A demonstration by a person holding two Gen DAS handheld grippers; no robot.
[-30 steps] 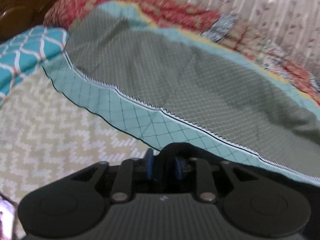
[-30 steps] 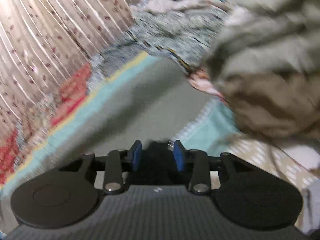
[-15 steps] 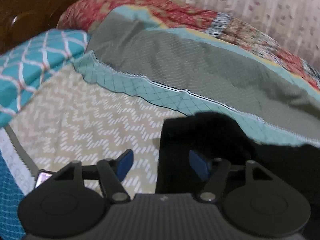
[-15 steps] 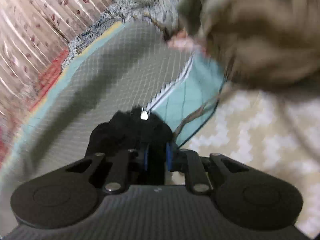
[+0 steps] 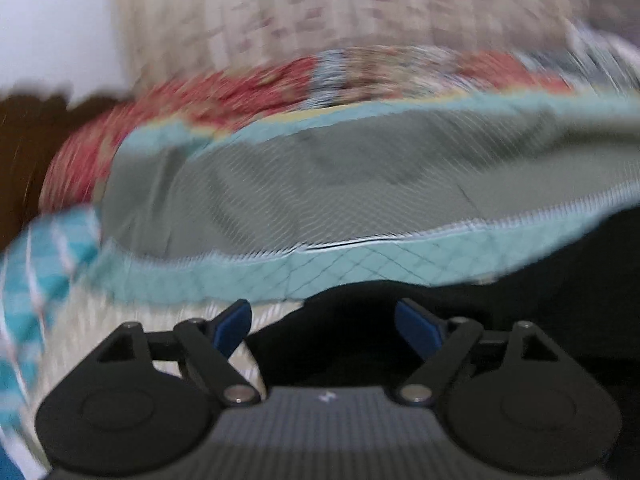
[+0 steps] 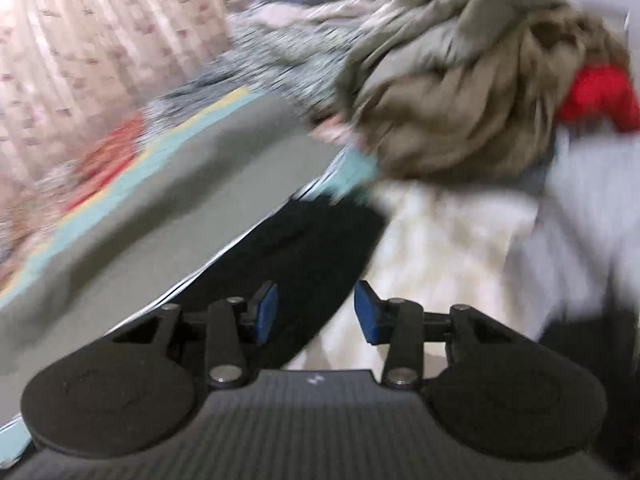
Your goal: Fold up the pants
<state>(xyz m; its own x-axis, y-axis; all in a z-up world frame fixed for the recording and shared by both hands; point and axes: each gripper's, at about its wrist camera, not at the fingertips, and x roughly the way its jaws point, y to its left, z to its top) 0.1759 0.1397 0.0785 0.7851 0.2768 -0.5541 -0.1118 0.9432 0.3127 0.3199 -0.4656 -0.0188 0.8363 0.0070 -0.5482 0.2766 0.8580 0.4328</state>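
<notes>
The black pants lie on the bed along the edge of a grey-and-teal quilt, running from the centre to the right in the left wrist view. My left gripper hangs just above their near end; its jaws are opening and the blue pads stand clear of the cloth. In the right wrist view the pants stretch diagonally beside the quilt. My right gripper is over their near edge, jaws opening, with no cloth pinched between the pads.
A pile of beige and grey clothes with a red item sits at the upper right. A teal patterned pillow lies left, a curtain hangs behind, and a cream chevron bedcover lies beside the pants.
Both grippers have let go of the black pants and spread their jaws. The left view has rolled and swung; the right gripper has pulled back from the pinched cloth, which now lies flat.
</notes>
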